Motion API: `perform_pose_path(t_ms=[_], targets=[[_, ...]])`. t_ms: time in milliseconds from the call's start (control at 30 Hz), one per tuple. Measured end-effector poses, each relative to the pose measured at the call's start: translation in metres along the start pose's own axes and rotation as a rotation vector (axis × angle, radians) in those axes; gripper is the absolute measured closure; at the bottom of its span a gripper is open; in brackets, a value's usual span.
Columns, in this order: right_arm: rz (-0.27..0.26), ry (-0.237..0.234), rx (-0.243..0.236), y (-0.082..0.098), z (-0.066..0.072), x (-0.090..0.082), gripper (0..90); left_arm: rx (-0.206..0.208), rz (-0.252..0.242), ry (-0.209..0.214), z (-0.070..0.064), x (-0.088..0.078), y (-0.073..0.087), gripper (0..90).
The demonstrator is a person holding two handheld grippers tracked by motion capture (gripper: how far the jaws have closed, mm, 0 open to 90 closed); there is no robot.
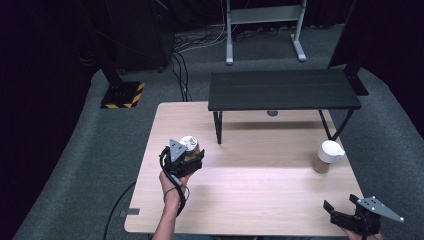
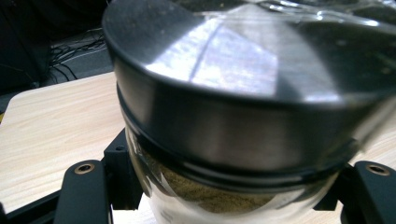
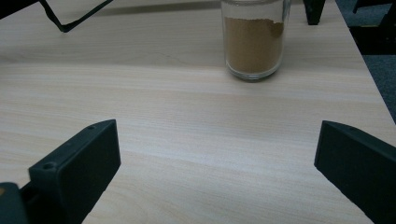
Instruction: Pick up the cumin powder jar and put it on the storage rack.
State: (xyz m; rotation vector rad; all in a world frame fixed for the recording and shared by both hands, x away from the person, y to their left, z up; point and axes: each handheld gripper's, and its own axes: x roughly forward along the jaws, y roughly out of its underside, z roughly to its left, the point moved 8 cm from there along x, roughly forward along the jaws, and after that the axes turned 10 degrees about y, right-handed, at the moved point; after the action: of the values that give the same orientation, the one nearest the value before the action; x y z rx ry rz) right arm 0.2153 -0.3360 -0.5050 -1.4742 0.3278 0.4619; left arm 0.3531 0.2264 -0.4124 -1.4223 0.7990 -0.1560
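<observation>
Left claw (image 1: 188, 154) clamping steel-lidded jar (image 2: 243, 121) of brown powder, white-lidded jar (image 1: 327, 156) apart

The jar (image 2: 233, 196) is clear, glossy glass under a smooth, shiny metal lid (image 2: 243, 84), with grainy brown powder inside; the table (image 1: 250, 190) is pale matt wood; gripper jaws look matt black plastic

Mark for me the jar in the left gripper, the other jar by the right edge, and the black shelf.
Held jar (image 2: 233, 126), left gripper view, on its metal lid's side.
Second jar (image 1: 328, 156), high view, on its white lid.
Black shelf (image 1: 282, 89), high view, middle of its top.
</observation>
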Motion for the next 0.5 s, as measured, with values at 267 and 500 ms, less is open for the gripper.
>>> perform_pose_path(t_ms=[267, 500], targets=[[0.003, -0.005, 0.0, 0.0, -0.001, 0.0, 0.0, -0.009, -0.003, 0.018, 0.004, 0.001, -0.008, 30.6], [0.006, -0.008, -0.001, 0.0, -0.001, 0.001, 0.0, -0.004, -0.002, 0.034, 0.006, 0.004, -0.014, 30.6]])
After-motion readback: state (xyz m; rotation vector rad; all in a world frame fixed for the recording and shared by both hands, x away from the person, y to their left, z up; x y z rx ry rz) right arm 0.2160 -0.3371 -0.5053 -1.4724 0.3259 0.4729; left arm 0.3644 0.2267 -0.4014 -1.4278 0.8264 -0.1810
